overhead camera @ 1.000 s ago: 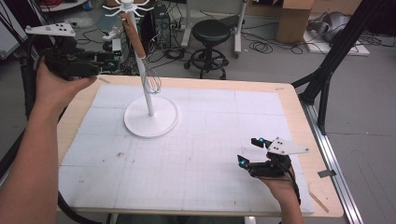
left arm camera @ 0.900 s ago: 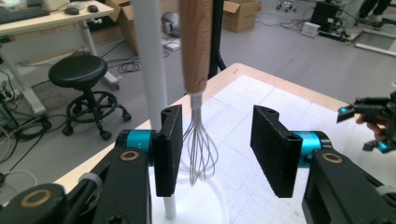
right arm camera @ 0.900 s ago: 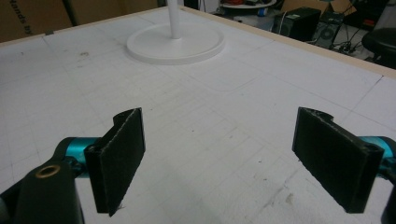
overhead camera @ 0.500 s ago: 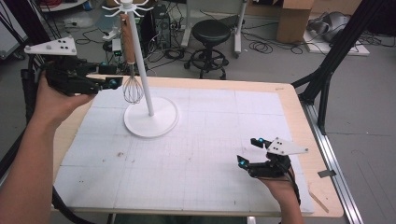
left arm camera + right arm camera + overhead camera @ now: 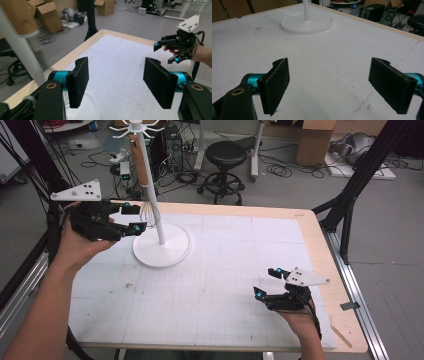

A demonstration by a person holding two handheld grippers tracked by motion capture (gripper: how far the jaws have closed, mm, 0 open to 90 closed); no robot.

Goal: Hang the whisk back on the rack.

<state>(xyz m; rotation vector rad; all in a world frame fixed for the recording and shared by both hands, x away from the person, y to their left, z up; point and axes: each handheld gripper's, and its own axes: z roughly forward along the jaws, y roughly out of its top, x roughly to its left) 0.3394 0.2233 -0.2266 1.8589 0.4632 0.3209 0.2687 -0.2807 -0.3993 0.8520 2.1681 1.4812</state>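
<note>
Even, soft room light from overhead, and the white table mat [image 5: 240, 270] comes up bright without real glare. Shadows are faint: a pale smudge under the stand's round base [image 5: 161, 251], a soft one beneath the right gripper [image 5: 266, 282]. The high view is a touch grainy. In the left gripper view, the white pole [image 5: 23, 52] and wooden handle [image 5: 17, 15] up close are smeared and out of focus. The black pads [image 5: 275, 83] look sharp; the room behind goes dimmer.
</note>
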